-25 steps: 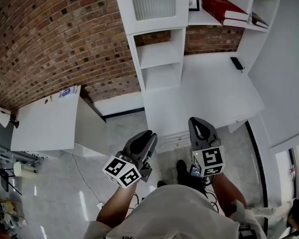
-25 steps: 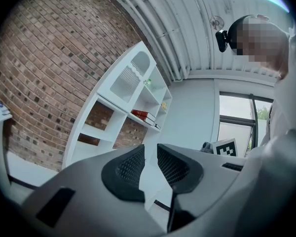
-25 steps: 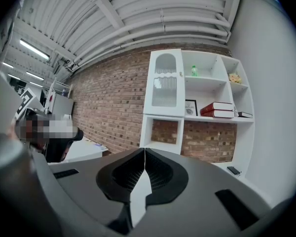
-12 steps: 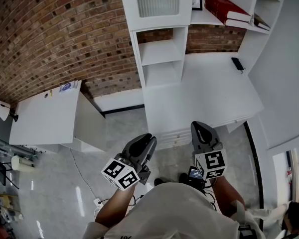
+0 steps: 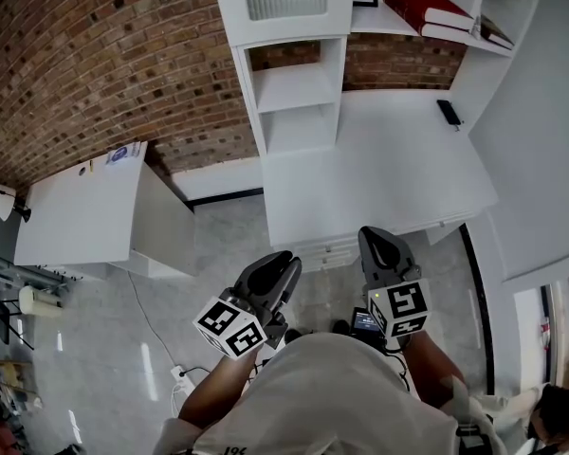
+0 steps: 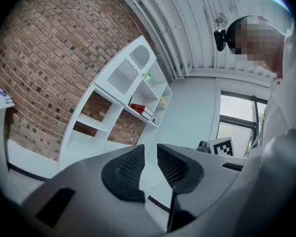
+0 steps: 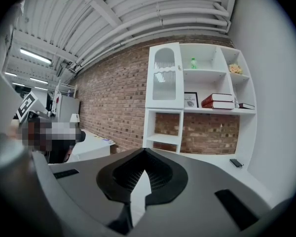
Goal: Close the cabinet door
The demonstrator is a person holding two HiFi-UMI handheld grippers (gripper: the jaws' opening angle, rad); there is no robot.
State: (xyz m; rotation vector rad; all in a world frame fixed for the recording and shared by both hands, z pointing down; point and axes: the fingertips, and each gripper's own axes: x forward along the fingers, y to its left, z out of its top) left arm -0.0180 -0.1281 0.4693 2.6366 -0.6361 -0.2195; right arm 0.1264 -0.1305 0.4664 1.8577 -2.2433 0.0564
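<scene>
The task's thing, the white cabinet door with an arched ribbed-glass pane (image 7: 164,75), sits at the top left of the tall white shelving unit (image 7: 202,132) against the red brick wall (image 7: 113,93), well apart from both tools and above the white counter (image 5: 379,169). From here we cannot tell whether it stands ajar or already lies flush, and we see no knob on it. We judge it a light, stiff panel that swings easily on its hinges, with smooth painted wood around a pane that would not welcome a hard knock. So we would press on the white frame near the free edge, not on the glass, and ease it home rather than slam it. Which edge is the free one we cannot make out. The left tool (image 5: 284,259) is released, its dark pads parted with only air between them. The right tool (image 5: 375,233) is clenched tip to tip on nothing, which suits a blunt push. By our count there is one glazed door, two tools, two red hardback books (image 7: 219,101) stacked on a shelf, one framed picture (image 7: 190,99), one small green bottle (image 7: 193,63), and one small black slab (image 5: 449,115) lying on the counter.
</scene>
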